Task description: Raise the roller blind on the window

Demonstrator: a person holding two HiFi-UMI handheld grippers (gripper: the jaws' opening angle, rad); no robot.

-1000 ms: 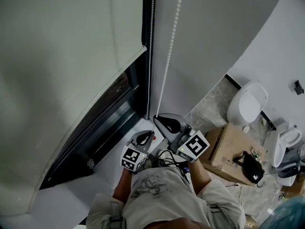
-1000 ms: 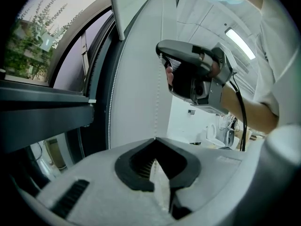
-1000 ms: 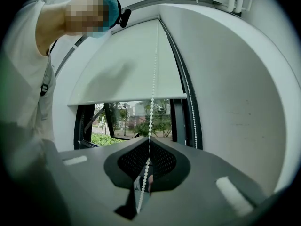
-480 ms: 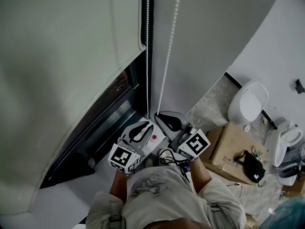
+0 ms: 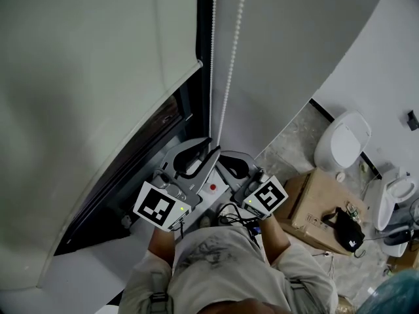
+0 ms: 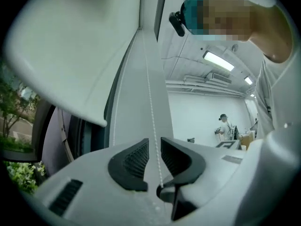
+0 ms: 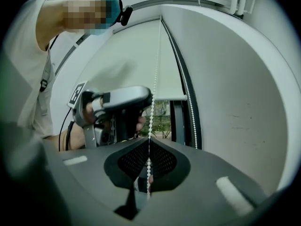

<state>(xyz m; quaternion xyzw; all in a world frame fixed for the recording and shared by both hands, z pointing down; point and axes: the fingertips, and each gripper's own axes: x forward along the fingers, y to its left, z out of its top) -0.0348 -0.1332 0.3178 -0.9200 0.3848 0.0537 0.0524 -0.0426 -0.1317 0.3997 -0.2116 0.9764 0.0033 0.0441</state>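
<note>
Roller blind (image 5: 98,77) fills upper left of head view. Its bottom rail (image 5: 194,67) sits partway down the window w/ dark glass (image 5: 141,156) showing below, so plenty left to raise. Bead chain (image 5: 229,77) hangs near-vertical down centre frame in 2 strands, just right of the blind's edge, running to both claws at lower centre.

R claw (image 7: 148,158): jaws fully together, pinching one strand betw. the pads; chain goes straight up from it. L claw (image 6: 154,149): jaws only a narrow gap apart, and a strand threads that gap top to bottom, not pinched as far as its view shows. In right gripper view the L claw sits higher, on what looks like the same strand, but can't be sure.

Key relation: chain's long axis is vertical and lies along the L claw's gap, betw. its pads. L is the upper one, so prob. next is to shut L on the chain, then pull down along the strand while R lets go. Risk: thin beads slip out sideways if the claw tilts.
</note>
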